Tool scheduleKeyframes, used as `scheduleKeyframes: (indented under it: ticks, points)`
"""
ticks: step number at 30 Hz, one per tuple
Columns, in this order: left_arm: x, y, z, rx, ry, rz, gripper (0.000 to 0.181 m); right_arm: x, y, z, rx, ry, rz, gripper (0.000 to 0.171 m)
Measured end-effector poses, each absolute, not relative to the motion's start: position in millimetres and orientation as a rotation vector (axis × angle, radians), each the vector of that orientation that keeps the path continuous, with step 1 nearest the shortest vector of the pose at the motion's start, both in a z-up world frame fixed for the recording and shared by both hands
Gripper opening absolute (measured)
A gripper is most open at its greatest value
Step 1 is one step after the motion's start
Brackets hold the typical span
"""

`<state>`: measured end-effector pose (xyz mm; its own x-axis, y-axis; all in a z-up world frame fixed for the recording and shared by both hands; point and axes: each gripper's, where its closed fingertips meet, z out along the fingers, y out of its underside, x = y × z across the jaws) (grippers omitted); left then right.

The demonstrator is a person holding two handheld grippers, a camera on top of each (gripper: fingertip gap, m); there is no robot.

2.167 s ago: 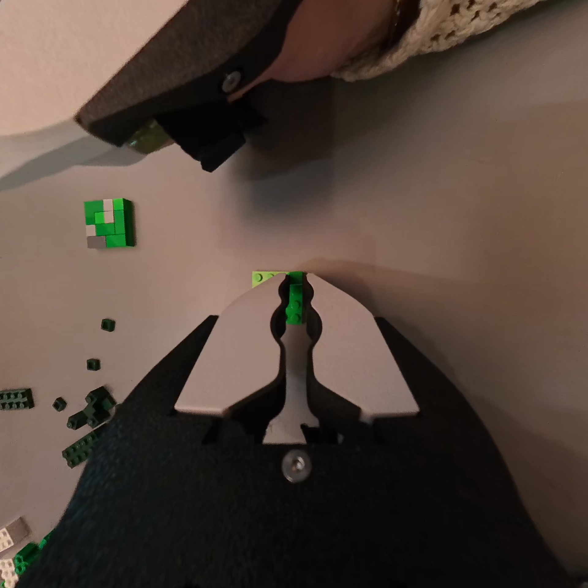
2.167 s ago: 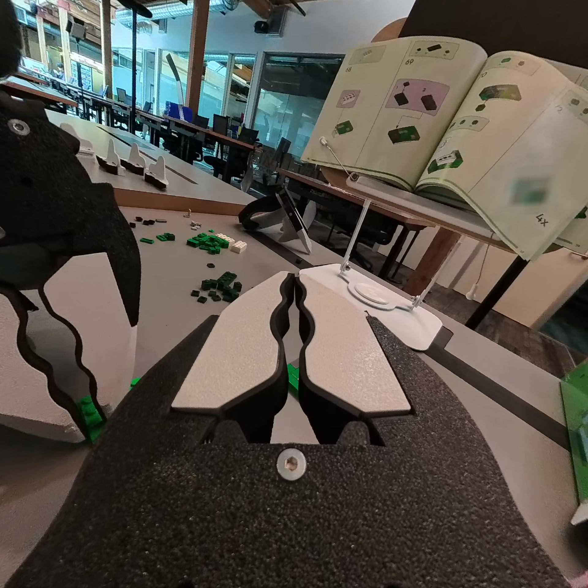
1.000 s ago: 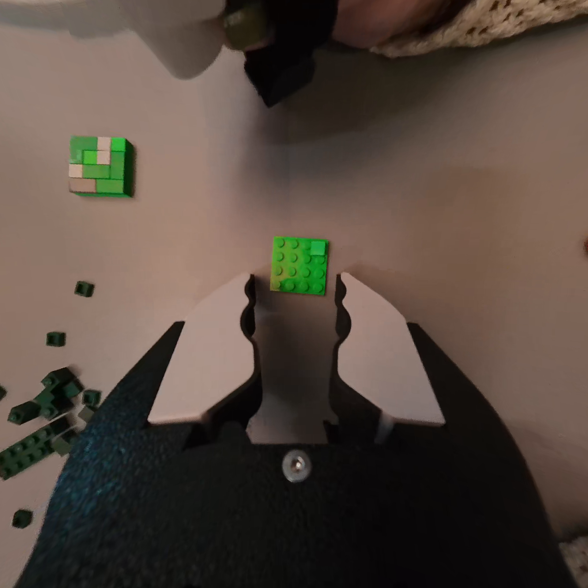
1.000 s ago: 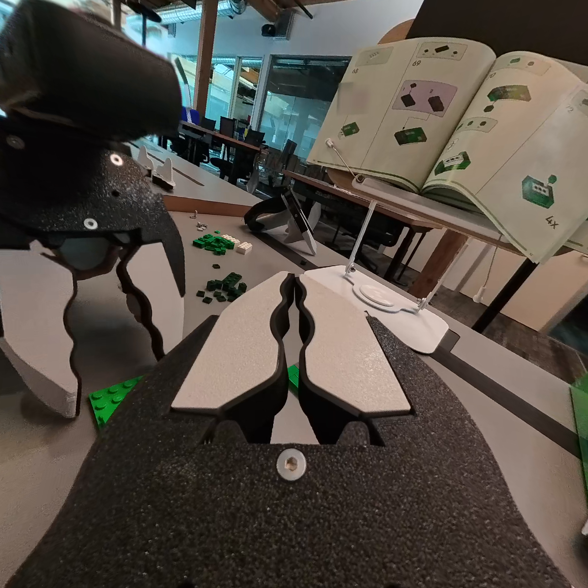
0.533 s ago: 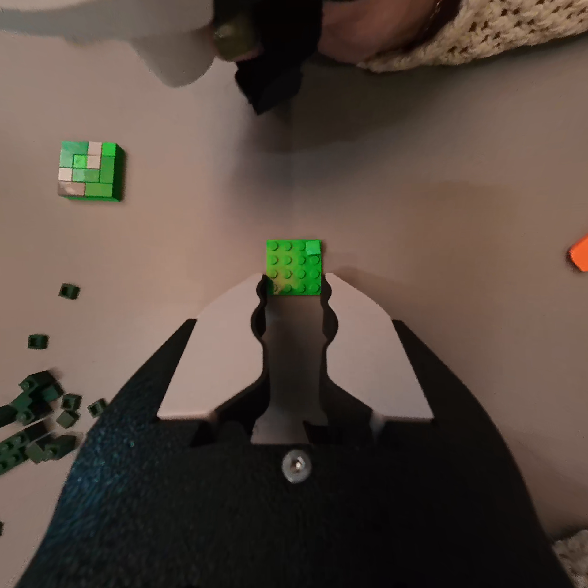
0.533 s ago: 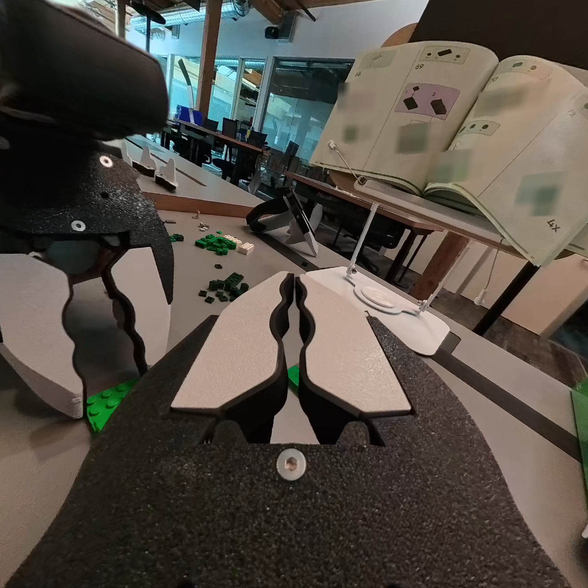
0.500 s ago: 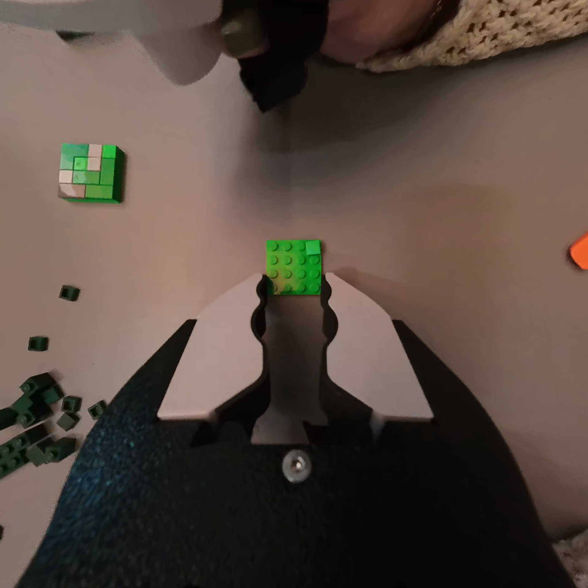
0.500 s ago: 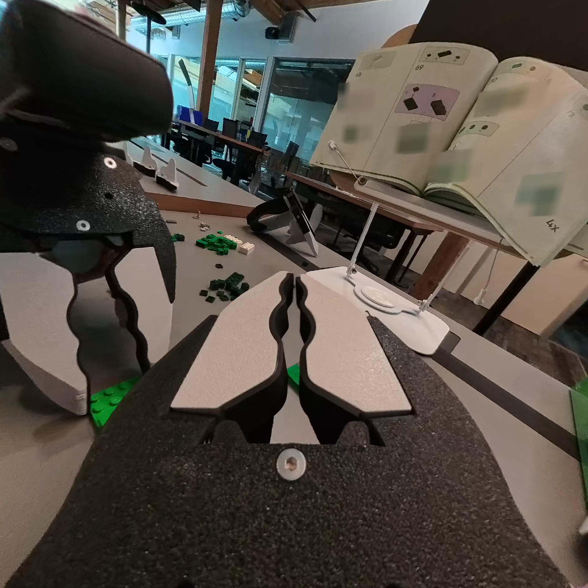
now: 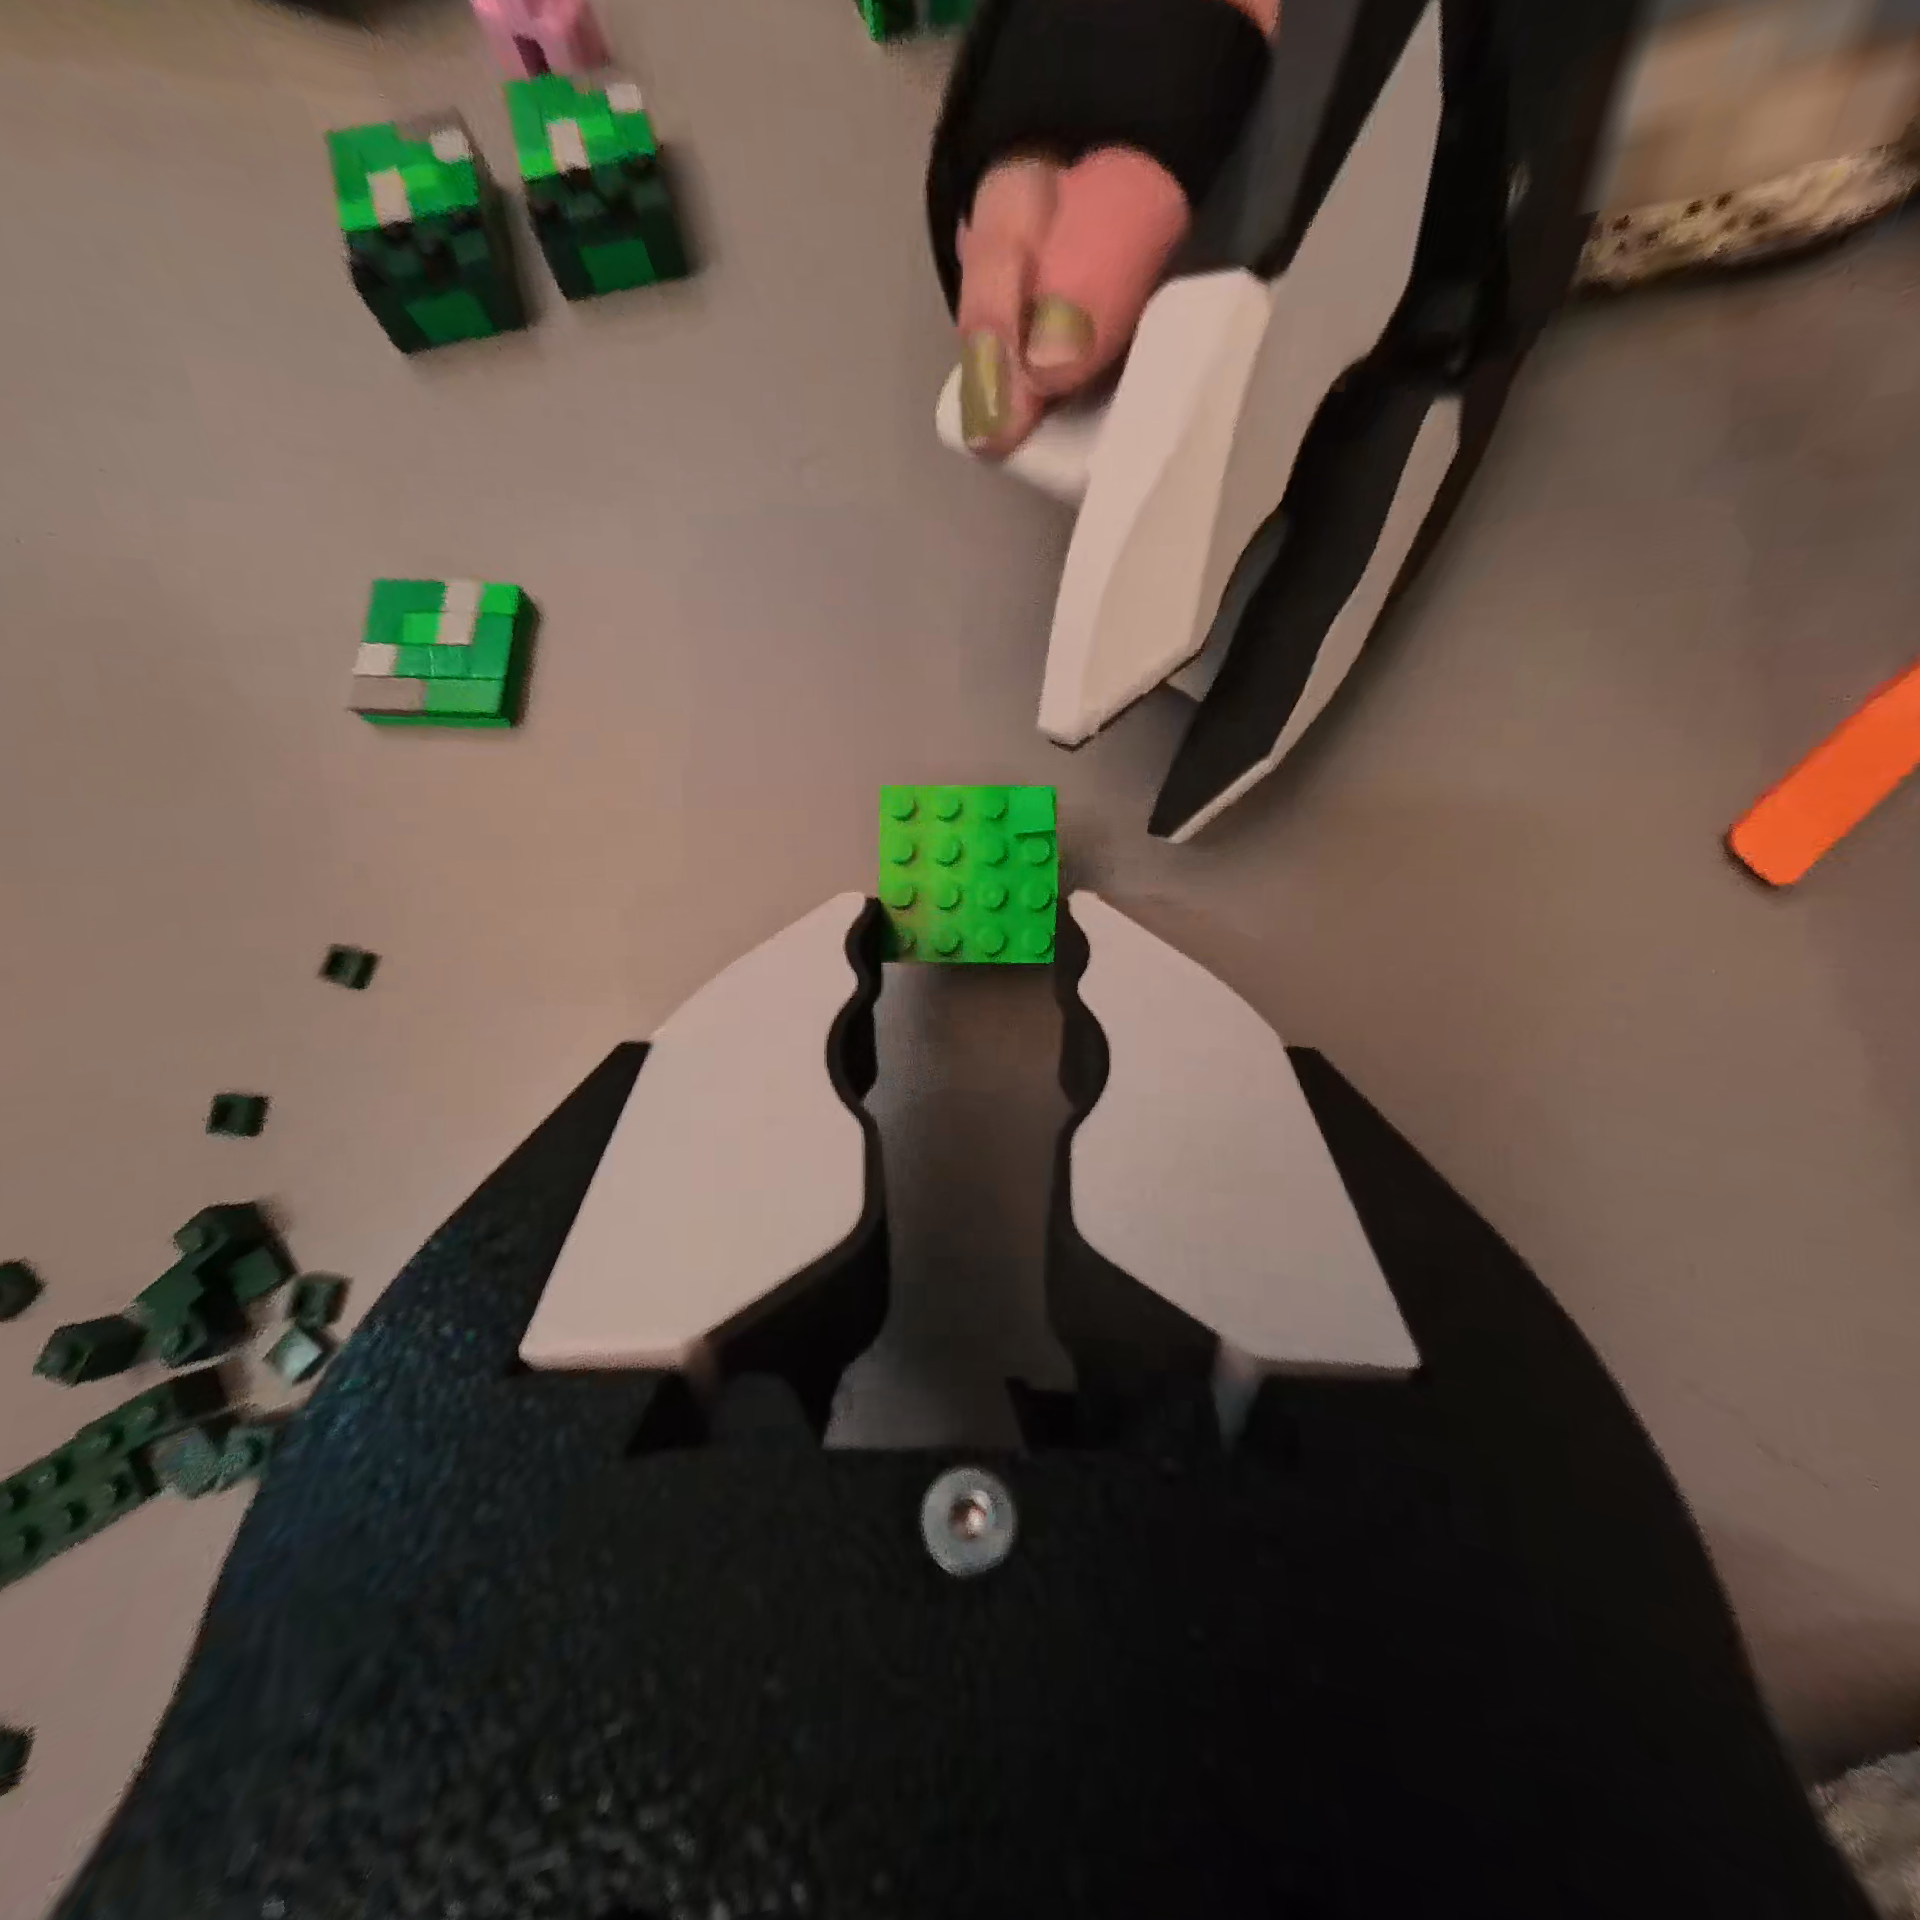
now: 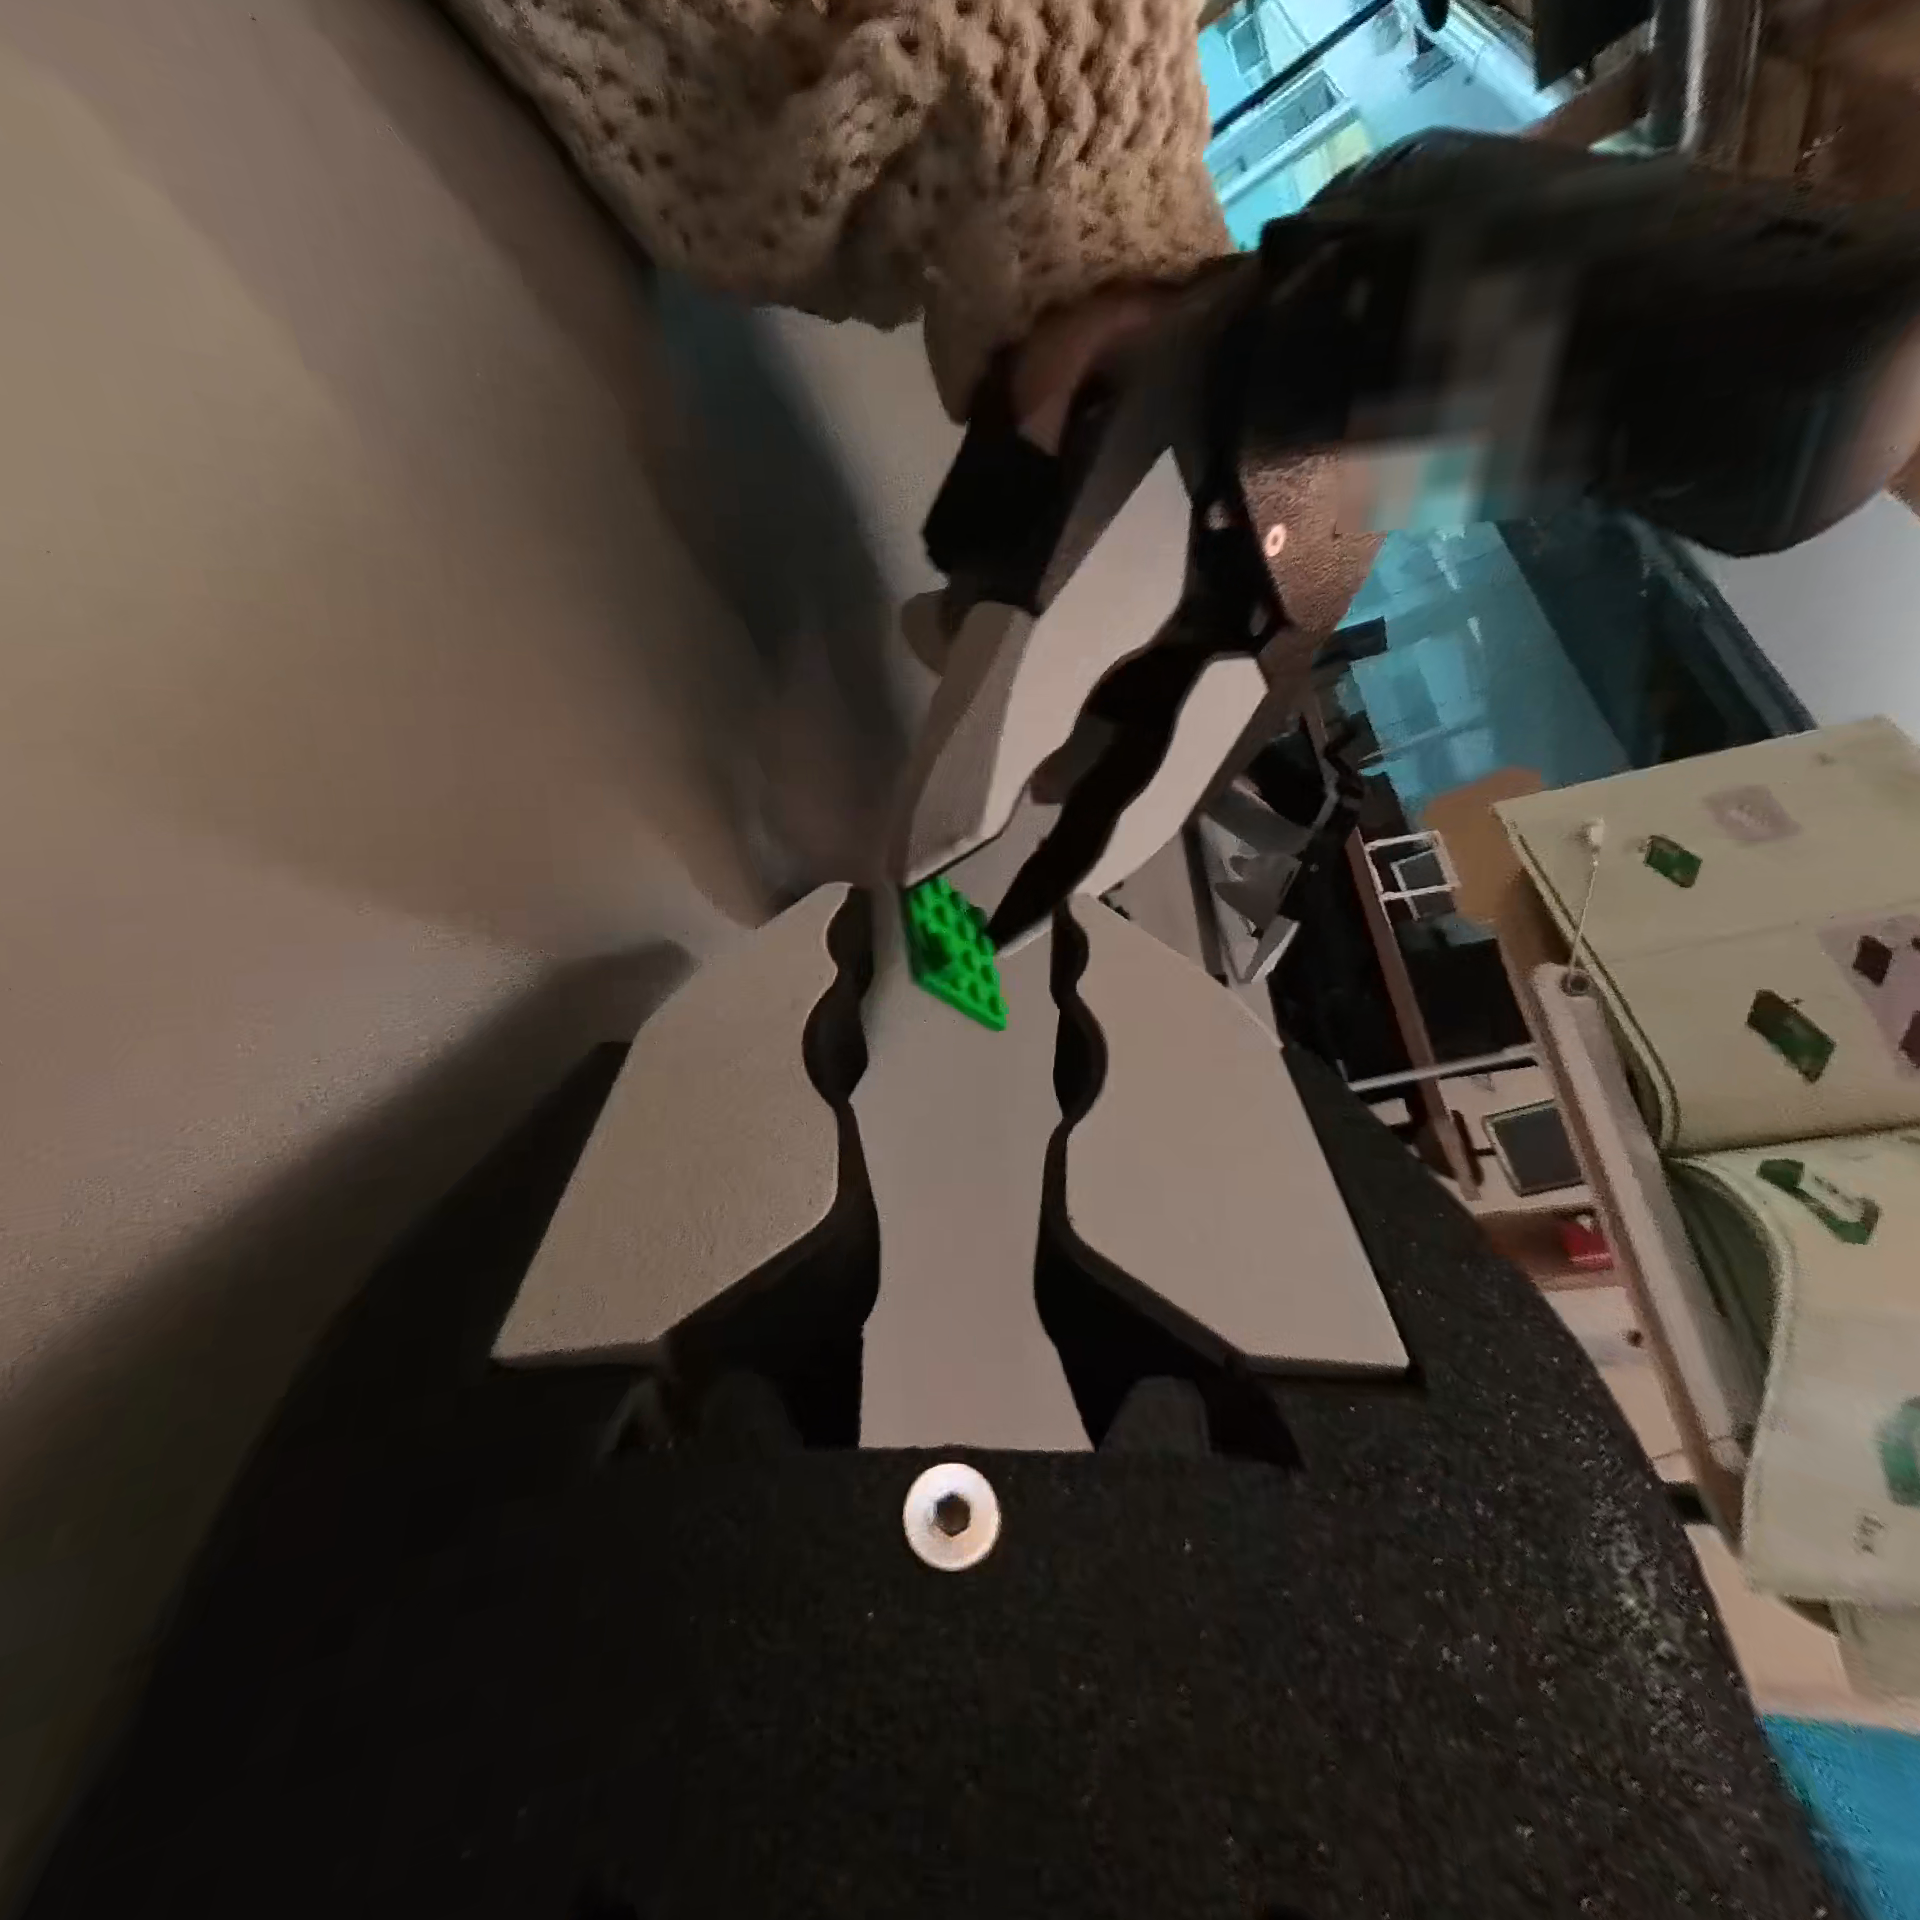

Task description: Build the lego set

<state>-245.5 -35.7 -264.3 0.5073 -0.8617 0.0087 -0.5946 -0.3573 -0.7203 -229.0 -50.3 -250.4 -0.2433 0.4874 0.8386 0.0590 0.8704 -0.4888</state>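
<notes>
A bright green 4x4 plate (image 9: 966, 873) with a smooth tile (image 9: 1031, 805) on its far right corner sits between my left gripper's fingertips. My left gripper (image 9: 968, 914) is shut on the plate's near edge, one finger at each side. In the right wrist view the plate (image 10: 961, 977) shows tilted, with the left gripper (image 10: 951, 909) pinching it. My right gripper (image 10: 961, 914) is open and empty, rolled on its side, tips close to the plate. It also shows in the left wrist view (image 9: 1132, 779), just beyond the plate on the right, held by a hand (image 9: 1060, 270).
Two built green cubes (image 9: 426, 229) (image 9: 603, 177) stand at the far left. A flat green and white assembly (image 9: 447, 655) lies nearer. Loose dark green bricks (image 9: 156, 1351) lie at the left. An orange separator tool (image 9: 1829, 790) lies right. An open instruction book (image 10: 1714, 935) stands beyond.
My left gripper narrowed from open around the plate to shut on it. My right gripper went from shut to open, rolled sideways and swung in toward the plate.
</notes>
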Motion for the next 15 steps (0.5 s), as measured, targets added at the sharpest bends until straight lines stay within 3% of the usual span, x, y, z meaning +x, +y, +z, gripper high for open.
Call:
scheduleKeyframes:
  ticks: [6,15]
  points:
    - [-249.0,-31.5,-242.8,-2.075,1.07,-0.529,0.032,-236.0,-36.2,-241.3,-0.378,-1.693,0.224,0.04]
    - [-246.5,-29.1,-236.7,-2.116,1.067,-0.42,0.032,-242.5,-27.8,-237.9,-0.302,-1.625,-0.025,0.03]
